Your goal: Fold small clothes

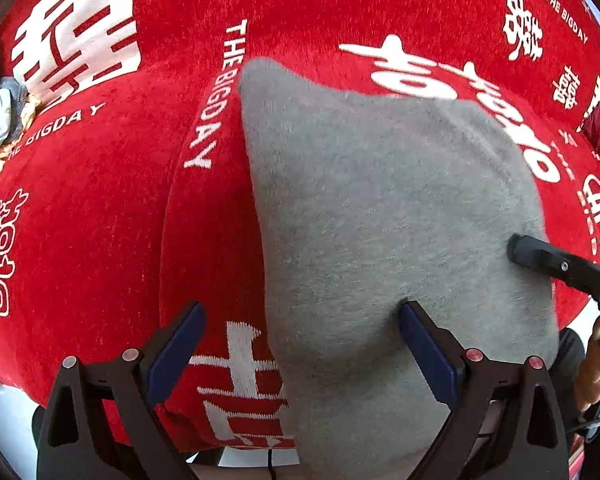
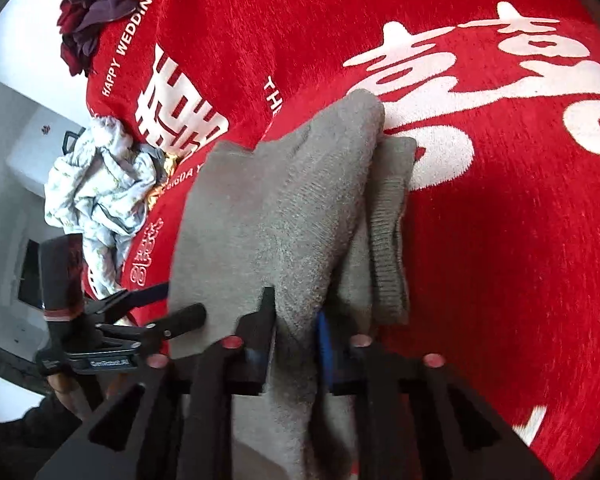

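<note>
We see the right gripper (image 2: 296, 320) clamped on the grey garment (image 2: 268, 216) lying on the red cloth (image 2: 480, 240). Our left gripper (image 1: 300, 320) stands spread, one finger (image 1: 424, 340) resting on the garment's near edge.

Gray sock (image 2: 268, 216) near end hidden by right tongs (image 2: 296, 320), bottom cut off
</note>
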The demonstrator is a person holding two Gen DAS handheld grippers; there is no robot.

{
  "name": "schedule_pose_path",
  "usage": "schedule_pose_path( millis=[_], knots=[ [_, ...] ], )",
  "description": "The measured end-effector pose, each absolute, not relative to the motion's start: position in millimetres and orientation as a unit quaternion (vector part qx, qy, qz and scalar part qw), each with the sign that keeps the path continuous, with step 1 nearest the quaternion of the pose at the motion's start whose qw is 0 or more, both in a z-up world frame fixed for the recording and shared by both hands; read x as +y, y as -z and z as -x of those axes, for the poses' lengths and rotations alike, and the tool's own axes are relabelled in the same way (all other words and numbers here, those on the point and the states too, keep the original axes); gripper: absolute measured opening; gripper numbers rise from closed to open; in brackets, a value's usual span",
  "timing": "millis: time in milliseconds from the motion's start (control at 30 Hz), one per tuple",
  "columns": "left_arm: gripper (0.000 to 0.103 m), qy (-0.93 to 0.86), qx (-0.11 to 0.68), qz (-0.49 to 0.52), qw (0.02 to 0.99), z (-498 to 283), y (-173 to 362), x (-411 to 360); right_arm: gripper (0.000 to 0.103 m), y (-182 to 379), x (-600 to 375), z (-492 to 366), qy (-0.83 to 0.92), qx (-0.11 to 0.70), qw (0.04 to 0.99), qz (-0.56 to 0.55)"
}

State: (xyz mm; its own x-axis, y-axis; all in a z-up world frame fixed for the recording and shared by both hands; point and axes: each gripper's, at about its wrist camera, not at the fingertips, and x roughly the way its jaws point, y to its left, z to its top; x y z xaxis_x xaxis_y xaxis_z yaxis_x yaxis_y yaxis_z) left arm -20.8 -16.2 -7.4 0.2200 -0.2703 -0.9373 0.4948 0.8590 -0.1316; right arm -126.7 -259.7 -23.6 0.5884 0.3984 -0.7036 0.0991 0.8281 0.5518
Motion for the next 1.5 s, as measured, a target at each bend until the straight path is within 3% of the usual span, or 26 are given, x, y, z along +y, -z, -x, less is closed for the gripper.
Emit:
schedule_pose_path(
  millis=[100, 200, 300, 333, 467, 667, 767, 1000, 1267, 1500],
  knots=[
    [0.098, 0.25, 0.548, -0.096, 0.793, 16, -12, -14, 0.044, -8, -252, 140, -0.032, 0.419, 0.885, -0.201],
    [0.098, 0.243, 0.537, -0.084, 0.804, -4, -25, -19, 0.047, -37, -231, 135, -0.051, 0.389, 0.909, -0.14],
    [0.098, 0.225, 0.536, -0.091, 0.808, -23, -21, -30, 0.07, -35, -216, 117, -0.104, 0.395, 0.903, -0.132],
    [0.098, 0.216, 0.54, -0.099, 0.807, -26, -15, -33, 0.071, -28, -215, 112, -0.111, 0.401, 0.899, -0.133],
    [0.098, 0.216, 0.571, -0.098, 0.786, -29, 16, -27, 0.068, 19, -227, 101, -0.099, 0.442, 0.882, -0.128],
    [0.098, 0.229, 0.549, -0.077, 0.8, -38, -9, -24, 0.068, -18, -232, 105, -0.101, 0.405, 0.901, -0.115],
    [0.098, 0.211, 0.546, -0.077, 0.807, -59, -14, -29, 0.078, -33, -230, 82, -0.088, 0.388, 0.913, -0.091],
    [0.103, 0.171, 0.565, -0.138, 0.795, -81, 20, -44, 0.078, 21, -242, 30, -0.08, 0.471, 0.873, -0.096],
    [0.103, 0.18, 0.523, -0.156, 0.818, -53, -11, -39, 0.078, -31, -211, 72, -0.101, 0.422, 0.898, -0.071],
    [0.103, 0.185, 0.514, -0.159, 0.822, -21, -12, -27, 0.081, -25, -176, 110, -0.142, 0.419, 0.893, -0.079]
  ],
)
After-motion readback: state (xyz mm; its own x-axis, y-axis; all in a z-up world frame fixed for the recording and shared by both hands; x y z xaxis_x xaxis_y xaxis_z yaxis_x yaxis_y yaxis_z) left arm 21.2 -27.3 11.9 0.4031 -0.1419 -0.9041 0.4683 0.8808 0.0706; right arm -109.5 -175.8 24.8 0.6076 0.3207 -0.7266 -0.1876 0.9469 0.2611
